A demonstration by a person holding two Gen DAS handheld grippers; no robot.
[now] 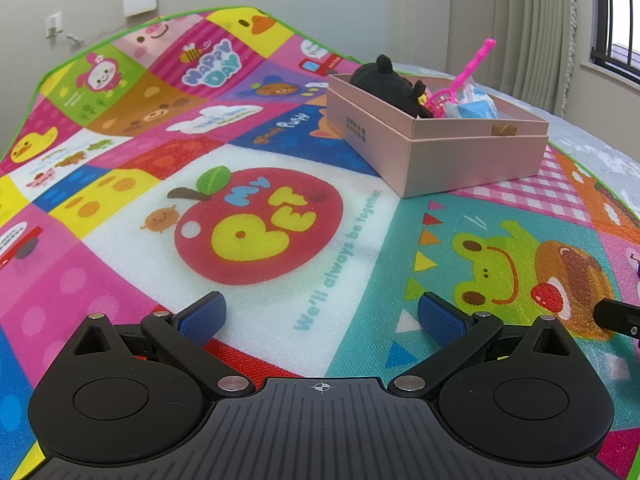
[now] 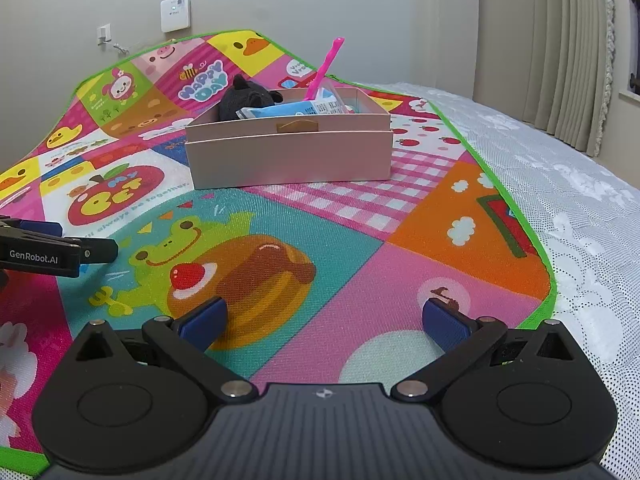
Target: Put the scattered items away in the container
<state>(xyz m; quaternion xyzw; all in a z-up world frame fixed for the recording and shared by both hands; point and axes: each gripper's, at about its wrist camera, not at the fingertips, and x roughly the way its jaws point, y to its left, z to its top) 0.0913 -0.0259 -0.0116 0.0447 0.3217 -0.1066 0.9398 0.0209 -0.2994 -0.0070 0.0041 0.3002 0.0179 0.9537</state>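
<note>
Box (image 2: 290, 156): pink, sits on the mat (image 2: 360, 264), far from both grippers.
In the box: a black plush (image 1: 384, 80), a pink scoop (image 1: 460, 80) with its handle sticking up, and a blue packet (image 2: 288, 110).
Mat: bright animal pictures, spread over the bed (image 2: 580, 208).
Left gripper (image 1: 320, 316): jaws wide apart, nothing in them.
Right gripper (image 2: 324, 322): jaws wide apart, nothing in them.

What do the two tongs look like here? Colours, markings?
Both match. The left tongs and the right tongs have matte black linkage arms with silver pivot pins, blue textured pads, round black housings and a ribbed grey base with a small crosshair mark. White "GenRobot.AI" lettering runs along the left one's side.
</note>
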